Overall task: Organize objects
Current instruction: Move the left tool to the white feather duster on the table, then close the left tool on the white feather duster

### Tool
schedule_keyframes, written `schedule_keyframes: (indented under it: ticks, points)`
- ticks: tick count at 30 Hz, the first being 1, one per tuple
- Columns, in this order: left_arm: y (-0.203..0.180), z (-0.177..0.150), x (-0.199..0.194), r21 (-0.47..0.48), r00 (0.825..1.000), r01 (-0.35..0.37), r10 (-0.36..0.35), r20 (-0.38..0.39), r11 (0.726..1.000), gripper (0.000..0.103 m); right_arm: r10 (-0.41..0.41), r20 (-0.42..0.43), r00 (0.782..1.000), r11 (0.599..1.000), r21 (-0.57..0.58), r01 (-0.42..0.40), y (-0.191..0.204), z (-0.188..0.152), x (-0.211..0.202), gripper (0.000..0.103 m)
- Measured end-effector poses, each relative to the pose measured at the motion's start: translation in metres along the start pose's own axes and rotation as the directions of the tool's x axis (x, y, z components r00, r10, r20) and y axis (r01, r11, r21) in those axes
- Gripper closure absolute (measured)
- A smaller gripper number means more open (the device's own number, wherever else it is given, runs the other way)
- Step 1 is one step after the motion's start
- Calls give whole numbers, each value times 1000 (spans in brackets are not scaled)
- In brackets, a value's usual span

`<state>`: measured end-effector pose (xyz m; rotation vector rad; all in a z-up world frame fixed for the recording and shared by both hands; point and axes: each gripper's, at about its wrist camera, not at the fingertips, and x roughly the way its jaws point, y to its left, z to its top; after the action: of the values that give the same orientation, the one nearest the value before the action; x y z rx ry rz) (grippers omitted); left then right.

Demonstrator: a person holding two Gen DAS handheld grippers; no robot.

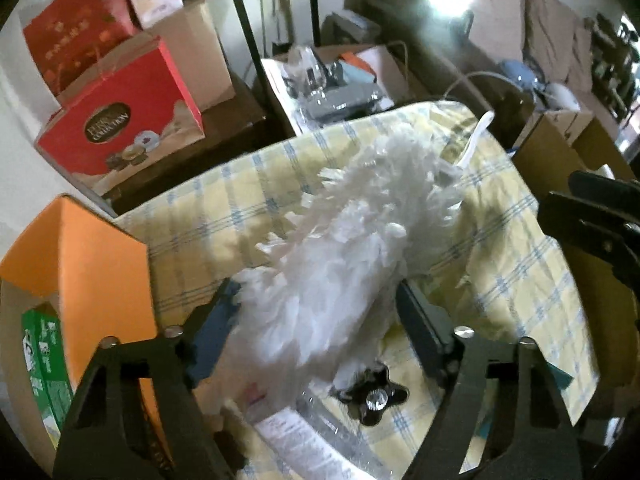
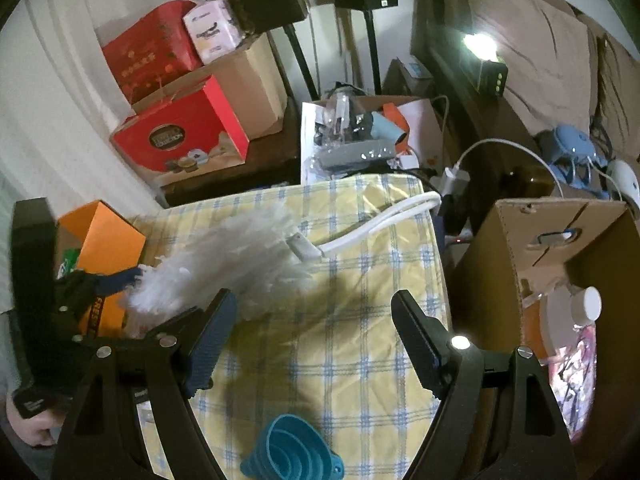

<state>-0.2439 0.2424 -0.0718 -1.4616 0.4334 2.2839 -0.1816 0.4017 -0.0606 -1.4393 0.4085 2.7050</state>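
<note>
A white fluffy duster (image 1: 344, 240) with a white handle (image 2: 384, 220) is held above the yellow checked table (image 2: 328, 344). My left gripper (image 1: 316, 312) is shut on the duster's fluffy end; it shows at the left of the right wrist view (image 2: 116, 280). My right gripper (image 2: 312, 332) is open and empty over the table's middle, right of the duster. A blue collapsible funnel (image 2: 292, 456) lies on the cloth below the right gripper. A black knob (image 1: 372, 396) lies on a clear bag under the left gripper.
An orange box (image 1: 92, 264) stands at the table's left edge. A brown cardboard box (image 2: 560, 272) with items stands to the right. Red boxes (image 2: 180, 136) sit at the back left. A cluttered white box (image 2: 360, 136) lies behind the table.
</note>
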Motion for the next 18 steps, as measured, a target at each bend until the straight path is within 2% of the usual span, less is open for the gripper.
schedule_keyframes:
  ticks: [5,7,10,14,18]
  points:
    - [-5,2,14,23,1000,-10,10,-25,1000,35,21,-19,1000,1000,13,-20,-3,-2,7,21]
    - [-7,1,18,30,999,-2,3,-35,1000,49,25,-26,999,999,21,-25,-5,-3,10,21]
    - [-9,-1,17,44,999,26,-24,-32,999,62,39,-35,999,998,44,-38,-8,-4,13,21]
    - [-15,-2,11,67,999,36,-35,-9,997,71,87,-42,995,993,85,-83,-11,-6,16,21]
    - [-19,-7,1,65,998,60,-62,26,996,77,189,-46,981,969,173,-178,-14,-6,19,21]
